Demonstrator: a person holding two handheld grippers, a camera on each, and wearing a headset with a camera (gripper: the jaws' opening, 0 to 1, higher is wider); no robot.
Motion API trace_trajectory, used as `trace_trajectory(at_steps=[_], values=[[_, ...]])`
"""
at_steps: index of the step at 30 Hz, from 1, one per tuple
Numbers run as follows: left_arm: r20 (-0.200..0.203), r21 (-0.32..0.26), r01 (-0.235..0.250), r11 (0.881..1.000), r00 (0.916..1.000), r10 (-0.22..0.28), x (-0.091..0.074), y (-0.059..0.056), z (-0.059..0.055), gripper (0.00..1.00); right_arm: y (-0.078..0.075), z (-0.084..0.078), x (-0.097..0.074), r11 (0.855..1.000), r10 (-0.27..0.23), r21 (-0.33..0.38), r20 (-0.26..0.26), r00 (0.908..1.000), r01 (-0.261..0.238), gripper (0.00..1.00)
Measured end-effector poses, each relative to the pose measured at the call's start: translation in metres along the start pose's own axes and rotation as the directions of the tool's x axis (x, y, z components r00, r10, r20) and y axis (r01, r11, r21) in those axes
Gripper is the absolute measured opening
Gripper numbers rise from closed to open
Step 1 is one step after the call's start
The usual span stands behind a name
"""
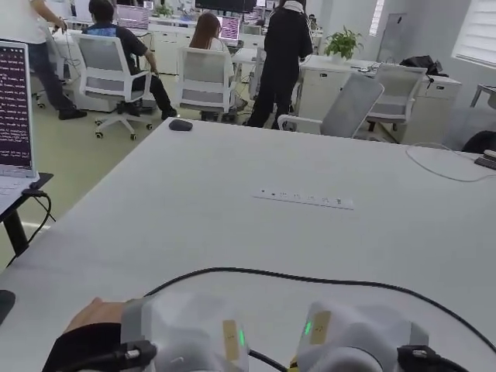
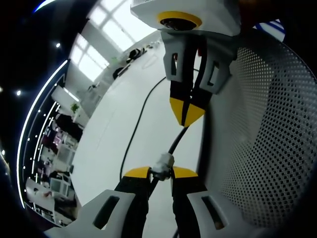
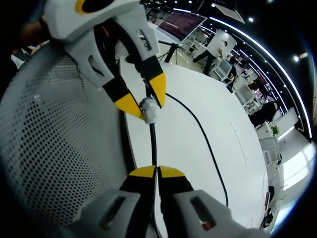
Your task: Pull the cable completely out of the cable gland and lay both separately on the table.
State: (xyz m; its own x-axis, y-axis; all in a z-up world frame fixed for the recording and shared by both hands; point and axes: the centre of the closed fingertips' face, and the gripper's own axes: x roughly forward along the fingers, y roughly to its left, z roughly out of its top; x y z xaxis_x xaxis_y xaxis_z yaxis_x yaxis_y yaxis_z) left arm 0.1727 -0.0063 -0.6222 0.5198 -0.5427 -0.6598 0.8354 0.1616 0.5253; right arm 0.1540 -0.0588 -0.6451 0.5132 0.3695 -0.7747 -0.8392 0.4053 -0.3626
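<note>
Left gripper view has the left gripper (image 2: 161, 172) pinched narrow on one white cable gland (image 2: 162, 162), by the near edge of the table (image 1: 232, 225). Just beside it, the right gripper (image 3: 157, 171) is clamped tight on the one black cable (image 1: 310, 277) (it runs through the gland), whose slack loops far across the table

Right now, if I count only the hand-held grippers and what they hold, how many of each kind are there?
Hand-held grippers: 2, the left hand-held gripper and the right hand-held gripper.
Cables: 1, the black cable, clamped by the right one.
Cable glands: 1, the white cable gland, clamped by the left one.
Total: 4.
</note>
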Motion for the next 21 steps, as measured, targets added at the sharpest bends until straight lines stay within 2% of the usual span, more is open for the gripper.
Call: trace_trajectory(at_steps=[5,7,11,13,15,19,20,21], values=[[-0.005,0.0,-0.006,1.0,1.0,0.006,0.0,0.001,-0.001,0.17,-0.001,0.0,0.0,1.0,-0.003,0.01,0.004,1.0,0.003,0.07],[-0.001,-0.003,-0.015,1.0,0.9999,0.015,-0.001,0.003,0.0,0.17,-0.001,0.002,0.0,1.0,0.0,0.02,0.018,0.9998,0.0,0.1],[0.008,-0.007,-0.028,1.0,0.9996,0.028,-0.002,0.005,0.001,0.17,0.0,0.003,0.001,1.0,0.002,0.022,0.013,0.9999,-0.002,0.19],[0.015,-0.008,-0.03,1.0,0.9994,0.03,-0.003,0.006,0.002,0.17,-0.001,0.006,0.0,1.0,0.002,0.023,0.03,0.9995,-0.002,0.21],[0.037,-0.004,-0.038,0.999,0.9986,0.038,-0.005,0.007,0.006,0.17,-0.001,0.008,-0.001,1.0,0.001,0.029,0.043,0.9991,-0.002,0.22],[0.056,0.013,-0.041,0.999,0.9976,0.04,-0.006,0.007,0.01,0.17,-0.002,0.011,-0.001,1.0,-0.004,0.022,0.055,0.9985,0.003,0.22],[0.092,0.021,-0.048,0.999,0.9947,0.045,-0.008,0.008,0.017,0.17,-0.002,0.013,-0.002,1.0,-0.008,0.02,0.061,0.9981,0.007,0.21],[0.106,0.024,-0.05,0.998,0.9932,0.047,-0.01,0.007,0.02,0.17,-0.002,0.013,-0.002,1.0,-0.007,0.019,0.061,0.9981,0.006,0.21]])
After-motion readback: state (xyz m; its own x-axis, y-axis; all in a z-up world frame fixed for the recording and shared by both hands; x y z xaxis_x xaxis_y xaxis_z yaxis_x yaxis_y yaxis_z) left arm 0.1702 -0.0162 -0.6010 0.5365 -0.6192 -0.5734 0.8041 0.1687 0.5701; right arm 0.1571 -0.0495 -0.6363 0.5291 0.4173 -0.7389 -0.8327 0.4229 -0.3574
